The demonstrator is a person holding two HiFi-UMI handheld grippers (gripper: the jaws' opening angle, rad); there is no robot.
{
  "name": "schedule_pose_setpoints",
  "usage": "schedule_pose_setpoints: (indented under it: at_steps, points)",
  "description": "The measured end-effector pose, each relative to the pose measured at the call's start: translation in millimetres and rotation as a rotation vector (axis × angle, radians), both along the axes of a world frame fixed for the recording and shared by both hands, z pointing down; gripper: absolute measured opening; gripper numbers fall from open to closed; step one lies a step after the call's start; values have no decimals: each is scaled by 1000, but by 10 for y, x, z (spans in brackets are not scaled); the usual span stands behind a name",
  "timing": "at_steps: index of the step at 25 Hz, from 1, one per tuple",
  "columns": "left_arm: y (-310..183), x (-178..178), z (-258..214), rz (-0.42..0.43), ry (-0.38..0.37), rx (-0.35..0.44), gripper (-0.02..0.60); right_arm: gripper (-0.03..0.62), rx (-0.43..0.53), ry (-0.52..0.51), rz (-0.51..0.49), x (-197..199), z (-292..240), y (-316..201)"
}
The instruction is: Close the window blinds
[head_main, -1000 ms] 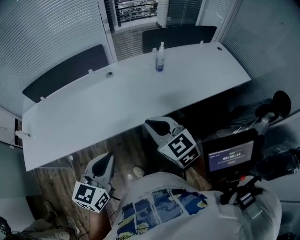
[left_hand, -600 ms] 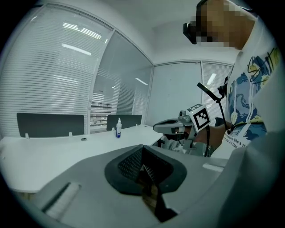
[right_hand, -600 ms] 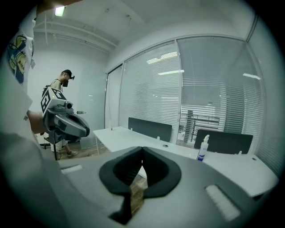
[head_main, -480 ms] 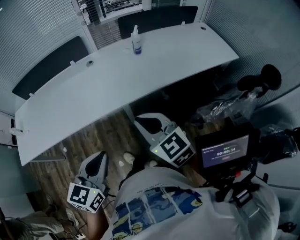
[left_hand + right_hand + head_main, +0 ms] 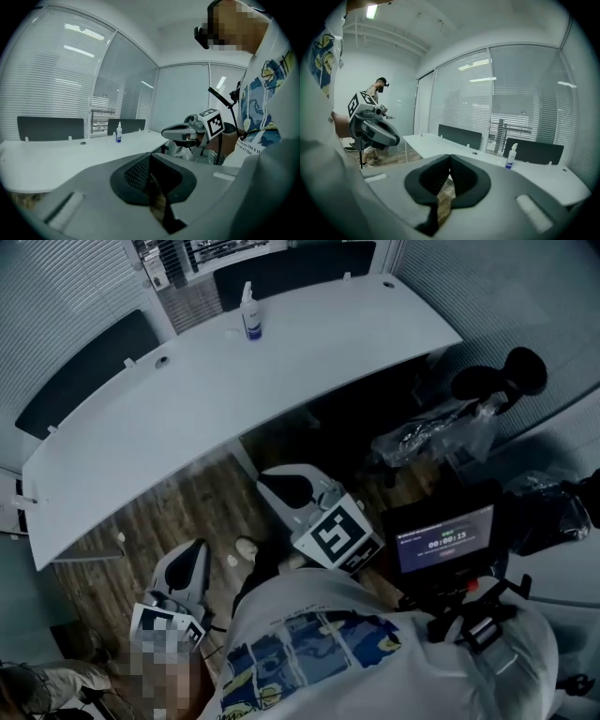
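Slatted window blinds (image 5: 66, 287) line the glass wall behind a long white desk (image 5: 169, 418); one section (image 5: 516, 129) near the spray bottle has its slats turned open. Both grippers hang in front of the desk, over the wooden floor. My left gripper (image 5: 192, 554) is shut and empty, its pads meeting (image 5: 150, 157). My right gripper (image 5: 281, 486) is likewise shut on nothing (image 5: 450, 158). Each shows in the other's view: the right gripper (image 5: 180, 132) and the left gripper (image 5: 375, 130). Neither touches the blinds or the desk.
A spray bottle (image 5: 247, 311) stands on the desk's far side, with dark divider panels (image 5: 80, 367) behind. Black bags and wrapped items (image 5: 441, 432) lie under the desk's right end. A small screen (image 5: 442, 540) sits at my chest. Another person (image 5: 380, 93) stands far off.
The desk and bottle have slid up and left in the head view as I moved. Both grippers travelled along, still shut and empty.
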State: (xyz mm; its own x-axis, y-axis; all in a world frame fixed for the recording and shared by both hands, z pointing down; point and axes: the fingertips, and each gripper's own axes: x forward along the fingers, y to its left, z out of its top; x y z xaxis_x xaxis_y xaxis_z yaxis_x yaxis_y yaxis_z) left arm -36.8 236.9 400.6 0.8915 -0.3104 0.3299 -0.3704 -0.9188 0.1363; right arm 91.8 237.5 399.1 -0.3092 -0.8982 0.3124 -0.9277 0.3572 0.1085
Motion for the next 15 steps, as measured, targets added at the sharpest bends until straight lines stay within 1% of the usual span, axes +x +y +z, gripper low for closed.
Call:
schedule_pose_setpoints:
  at_steps: [5,11,15]
  points:
    - [-26,79,45,19,3,-11,8,3,11,19,6,54,18,0]
    - [-9,185,86,51,4,-20,8,3,-12,28,25,92,64,33]
    - [-3,178,98,53,0,-22,8,3,-17,36,23,89,73,39]
